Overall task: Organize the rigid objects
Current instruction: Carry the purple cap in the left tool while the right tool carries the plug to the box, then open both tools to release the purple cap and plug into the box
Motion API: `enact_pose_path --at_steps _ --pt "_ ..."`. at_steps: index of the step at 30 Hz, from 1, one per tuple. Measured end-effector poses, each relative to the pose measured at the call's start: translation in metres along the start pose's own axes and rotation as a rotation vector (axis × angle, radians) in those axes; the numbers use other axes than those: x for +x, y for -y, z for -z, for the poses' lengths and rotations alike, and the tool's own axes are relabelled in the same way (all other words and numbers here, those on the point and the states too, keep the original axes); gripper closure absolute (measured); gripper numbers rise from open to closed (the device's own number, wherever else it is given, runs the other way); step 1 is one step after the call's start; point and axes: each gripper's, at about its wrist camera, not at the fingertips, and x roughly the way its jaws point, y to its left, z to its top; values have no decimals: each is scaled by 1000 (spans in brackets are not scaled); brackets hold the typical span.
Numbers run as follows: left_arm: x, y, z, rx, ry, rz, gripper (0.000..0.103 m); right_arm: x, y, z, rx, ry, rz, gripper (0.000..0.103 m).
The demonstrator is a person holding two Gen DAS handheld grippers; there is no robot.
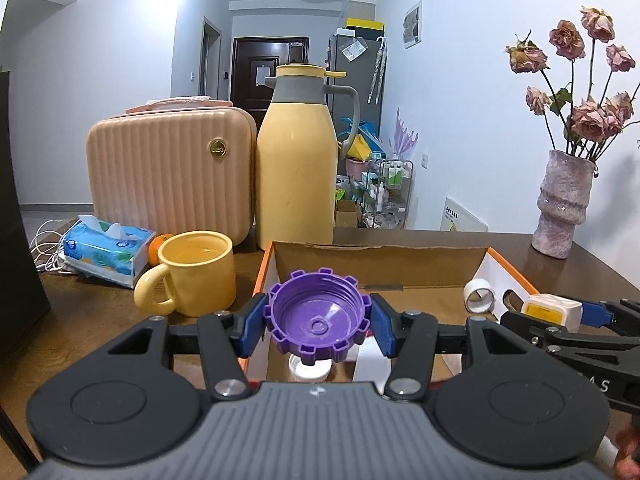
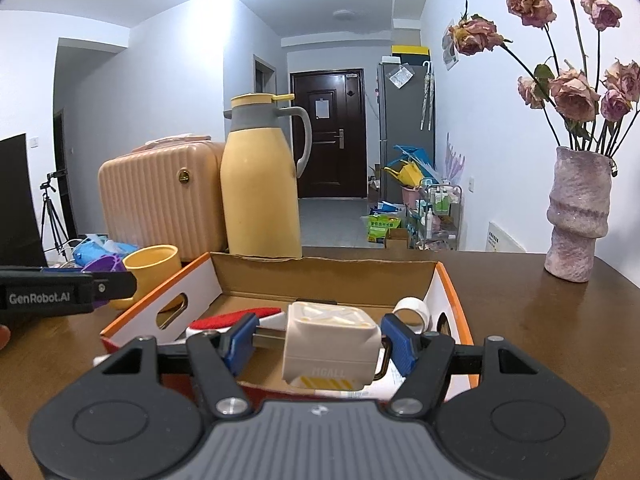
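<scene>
The left gripper (image 1: 318,322) pinches a purple notched plastic cap (image 1: 318,316), hollow side toward the camera, low centre of the left wrist frame, above the near left corner of the open orange-edged cardboard box (image 2: 454,296); the right gripper (image 2: 316,340) clamps a cream cube-shaped plastic gadget (image 2: 330,346) over the box's near edge; likely both drop straight down; the box floor beneath is largely hidden, a white tape roll (image 2: 412,310) showing at far right.

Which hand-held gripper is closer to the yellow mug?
Left. The left hand-held gripper, holding the purple cap, is beside the yellow mug; the right hand-held gripper is over the box.
</scene>
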Motion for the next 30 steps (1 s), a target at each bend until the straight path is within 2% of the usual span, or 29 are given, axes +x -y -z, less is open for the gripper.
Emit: enact_pose_path --at_steps 22,30 --pt "71 -2 -18 -25 -44 -22 48 70 19 -22 51 -23 46 37" --pt "94 -1 -21 -6 -61 -32 48 96 23 -26 60 -59 55 37"
